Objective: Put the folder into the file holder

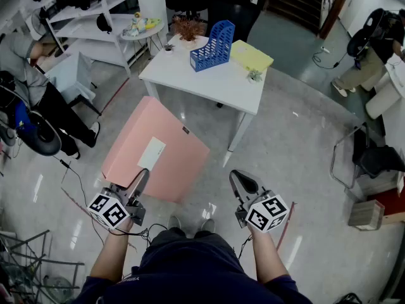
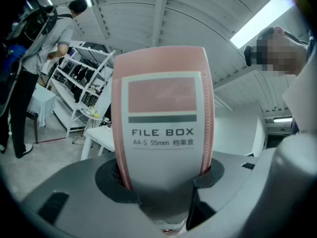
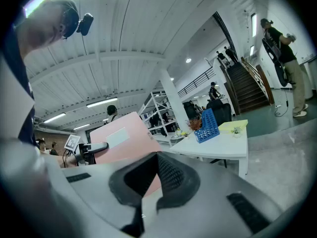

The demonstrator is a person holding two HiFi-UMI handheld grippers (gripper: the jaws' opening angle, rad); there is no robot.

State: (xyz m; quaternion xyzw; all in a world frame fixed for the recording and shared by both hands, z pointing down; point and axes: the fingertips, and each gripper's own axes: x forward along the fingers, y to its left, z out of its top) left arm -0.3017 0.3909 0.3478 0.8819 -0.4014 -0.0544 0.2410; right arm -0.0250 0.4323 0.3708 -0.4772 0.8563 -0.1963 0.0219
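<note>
A pink file box folder (image 1: 158, 151) with a white label is held up in the air over the floor, in front of a white table (image 1: 209, 81). My left gripper (image 1: 140, 181) is shut on its near spine edge; in the left gripper view the spine (image 2: 163, 123) reads "FILE BOX" and sits clamped between the jaws (image 2: 163, 178). The blue file holder (image 1: 213, 46) stands on the table, empty, also seen in the right gripper view (image 3: 205, 125). My right gripper (image 1: 242, 183) hangs to the right of the folder, shut and empty (image 3: 148, 182).
A yellow folder (image 1: 251, 56) and two small potted plants (image 1: 188, 29) lie on the table. White shelves (image 1: 82, 5) and a seated person (image 1: 38, 100) are at the left. A metal chair (image 1: 367, 160) and a box (image 1: 368, 214) stand at the right.
</note>
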